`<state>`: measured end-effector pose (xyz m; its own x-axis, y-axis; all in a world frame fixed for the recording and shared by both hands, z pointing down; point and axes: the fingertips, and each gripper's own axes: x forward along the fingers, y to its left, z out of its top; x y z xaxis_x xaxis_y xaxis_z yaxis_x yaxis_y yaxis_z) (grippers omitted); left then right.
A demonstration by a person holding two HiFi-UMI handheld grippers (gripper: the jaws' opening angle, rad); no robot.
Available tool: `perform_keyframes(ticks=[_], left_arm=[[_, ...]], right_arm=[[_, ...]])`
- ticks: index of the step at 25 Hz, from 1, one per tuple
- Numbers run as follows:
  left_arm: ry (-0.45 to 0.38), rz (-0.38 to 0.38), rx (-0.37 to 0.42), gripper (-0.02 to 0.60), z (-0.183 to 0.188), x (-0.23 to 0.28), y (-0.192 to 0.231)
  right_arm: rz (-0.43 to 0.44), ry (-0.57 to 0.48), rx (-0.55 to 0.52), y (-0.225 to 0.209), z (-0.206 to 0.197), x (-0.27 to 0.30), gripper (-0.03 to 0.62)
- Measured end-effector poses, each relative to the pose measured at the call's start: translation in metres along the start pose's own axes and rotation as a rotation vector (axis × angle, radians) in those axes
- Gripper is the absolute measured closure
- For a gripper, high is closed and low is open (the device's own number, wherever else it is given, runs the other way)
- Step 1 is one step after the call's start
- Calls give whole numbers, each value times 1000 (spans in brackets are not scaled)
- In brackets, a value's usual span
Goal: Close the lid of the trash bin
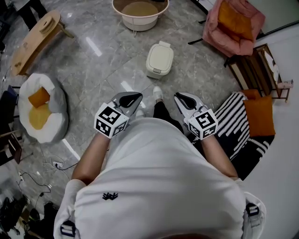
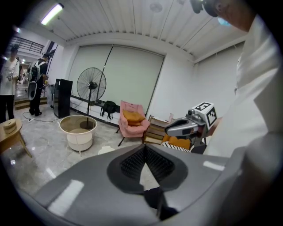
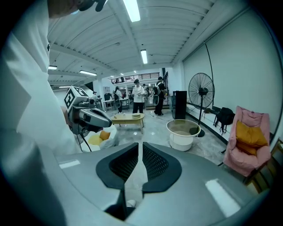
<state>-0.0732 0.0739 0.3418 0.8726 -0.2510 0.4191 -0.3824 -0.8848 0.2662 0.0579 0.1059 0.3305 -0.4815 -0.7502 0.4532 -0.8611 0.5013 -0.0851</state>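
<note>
The cream trash bin (image 1: 160, 59) stands on the grey stone floor ahead of the person, and its lid lies flat on top. In the left gripper view only its pale top (image 2: 107, 150) peeks over the gripper body. My left gripper (image 1: 134, 98) (image 2: 144, 148) hangs at waist height, well short of the bin; its tips meet with nothing between them. At the same height my right gripper (image 1: 182, 97) (image 3: 140, 146) shows a narrow slit between its pads, with only floor and a shoe behind. Each gripper appears in the other's view.
A round cream tub (image 1: 140, 13) stands beyond the bin. A pink armchair (image 1: 236, 23) and a wooden rack (image 1: 261, 70) are at the right, with a striped rug (image 1: 243, 126) nearer. At the left are a wooden bench (image 1: 35, 39), a white beanbag (image 1: 44, 112) and floor cables. A standing fan (image 2: 91, 86) stands further back.
</note>
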Motion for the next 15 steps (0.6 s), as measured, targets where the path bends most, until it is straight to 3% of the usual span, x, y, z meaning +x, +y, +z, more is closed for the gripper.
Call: perform_keyframes(ticks=[15], left_arm=[[-15, 16, -14, 525, -2, -7, 5]], right_arm=[[9, 16, 0, 9, -4, 5, 566]])
